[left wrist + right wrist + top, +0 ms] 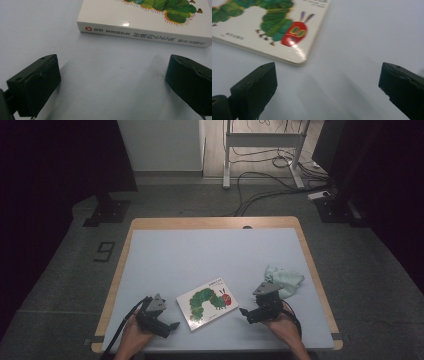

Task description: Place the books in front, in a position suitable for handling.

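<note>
A white picture book (207, 303) with a green caterpillar on its cover lies closed and flat near the table's front edge. My left gripper (172, 326) rests just left of it, open and empty, facing the book's printed spine (147, 37). My right gripper (242, 311) sits just right of the book, open and empty, its jaws spread wide. In the right gripper view the book's rounded corner (297, 57) with the caterpillar's red head lies ahead and left of the jaws. Neither gripper touches the book.
A crumpled pale green cloth (285, 280) lies behind my right hand near the table's right edge. The grey table mat (200, 255) spreads bare behind the book. Cables and a metal frame (262, 150) stand on the floor beyond the table.
</note>
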{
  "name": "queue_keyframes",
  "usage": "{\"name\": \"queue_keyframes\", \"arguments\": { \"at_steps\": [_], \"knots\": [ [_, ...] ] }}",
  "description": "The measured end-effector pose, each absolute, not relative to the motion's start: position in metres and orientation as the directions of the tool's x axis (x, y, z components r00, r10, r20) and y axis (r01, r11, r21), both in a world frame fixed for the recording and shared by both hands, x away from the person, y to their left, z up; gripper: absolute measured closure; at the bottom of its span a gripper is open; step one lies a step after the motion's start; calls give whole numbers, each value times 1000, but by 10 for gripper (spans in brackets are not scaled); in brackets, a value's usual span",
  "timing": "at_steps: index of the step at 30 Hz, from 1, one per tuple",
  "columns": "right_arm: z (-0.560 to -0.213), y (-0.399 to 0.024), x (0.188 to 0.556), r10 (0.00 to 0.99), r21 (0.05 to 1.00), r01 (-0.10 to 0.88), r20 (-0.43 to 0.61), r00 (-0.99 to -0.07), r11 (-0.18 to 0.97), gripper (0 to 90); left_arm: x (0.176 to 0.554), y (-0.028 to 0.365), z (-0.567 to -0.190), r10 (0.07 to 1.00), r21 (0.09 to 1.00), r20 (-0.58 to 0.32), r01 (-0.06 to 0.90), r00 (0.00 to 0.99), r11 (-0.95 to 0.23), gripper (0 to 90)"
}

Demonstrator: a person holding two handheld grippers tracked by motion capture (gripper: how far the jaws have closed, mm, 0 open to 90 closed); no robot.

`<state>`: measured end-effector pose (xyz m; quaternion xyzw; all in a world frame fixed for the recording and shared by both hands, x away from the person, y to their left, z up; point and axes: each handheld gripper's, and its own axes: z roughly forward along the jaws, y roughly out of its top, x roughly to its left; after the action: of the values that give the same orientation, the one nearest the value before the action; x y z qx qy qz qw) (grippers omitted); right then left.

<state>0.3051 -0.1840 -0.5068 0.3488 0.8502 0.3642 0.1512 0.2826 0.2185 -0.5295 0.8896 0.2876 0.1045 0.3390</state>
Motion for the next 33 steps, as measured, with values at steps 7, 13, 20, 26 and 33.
{"name": "queue_keyframes", "arguments": {
  "at_steps": [7,13,20,26,33],
  "knots": [
    [-496,-215,316,760,730,510,-19,-650,454,11,282,218,-530,584,664,-7,441,812,-604,0],
    [-491,-241,330,813,727,543,-35,-582,420,14,282,218,-530,584,664,-8,441,812,-604,0],
    [-489,-265,352,870,727,576,-61,-488,374,65,282,218,-530,584,664,-7,441,812,-604,0],
    [-498,-276,372,895,705,618,-51,-443,347,104,282,218,-530,584,664,-7,440,812,-604,0],
    [-514,-286,387,911,684,655,-33,-411,320,182,282,218,-530,584,664,-7,440,812,-604,0]
  ]
}}
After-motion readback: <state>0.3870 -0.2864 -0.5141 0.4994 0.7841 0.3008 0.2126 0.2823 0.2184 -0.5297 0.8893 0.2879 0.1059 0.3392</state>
